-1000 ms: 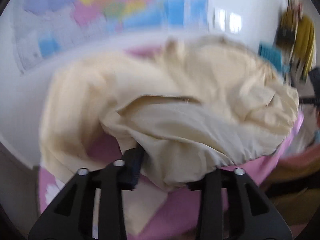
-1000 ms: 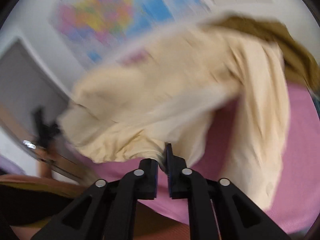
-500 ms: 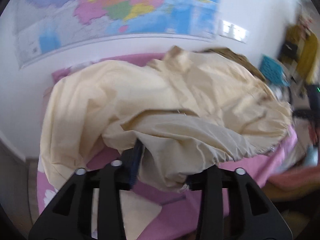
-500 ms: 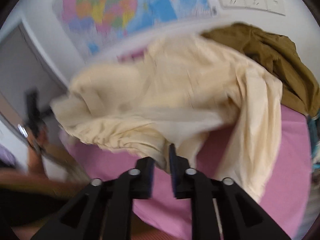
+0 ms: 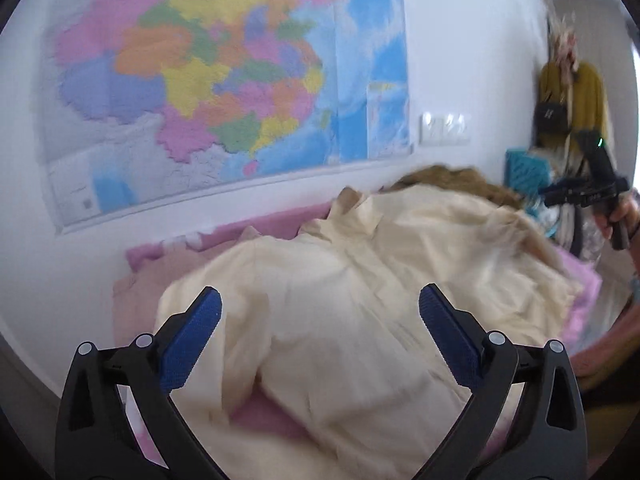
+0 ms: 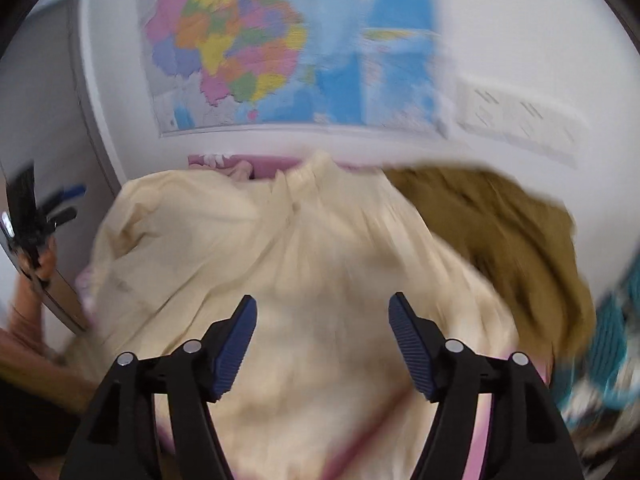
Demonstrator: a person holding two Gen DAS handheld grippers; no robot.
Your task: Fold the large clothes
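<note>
The left tool [image 5: 320,304] is hovering with its jaws opening wide, its blue ribbed pads [image 5: 192,340] standing clear of the large cream-coloured cotton shirt [image 5: 360,300], which is lying crumpled just ahead of and below the tool on the pink bed sheet [image 5: 264,412]; no cloth is sitting between the pads. The right tool [image 6: 322,304] is likewise opening its jaws, its blue pads [image 6: 236,344] spread apart with nothing gripped, and the same cream shirt [image 6: 320,280] is spreading out below and ahead of it, its collar pointing away from the tool toward the wall. Beyond the shirt and to the right of the right tool, an olive-brown crumpled garment [image 6: 500,240] is lying against the cream one. Straight ahead of both tools, a large multicoloured paper wall map [image 5: 224,92] is hanging on the white wall, with a white row of wall sockets [image 5: 444,130] to its right. In the left wrist view, far to the right of the left tool, a hand [image 5: 618,216] is holding the black body of the other device. The right wrist view is blurring heavily, so fine creases in the cloth cannot be told.
</note>
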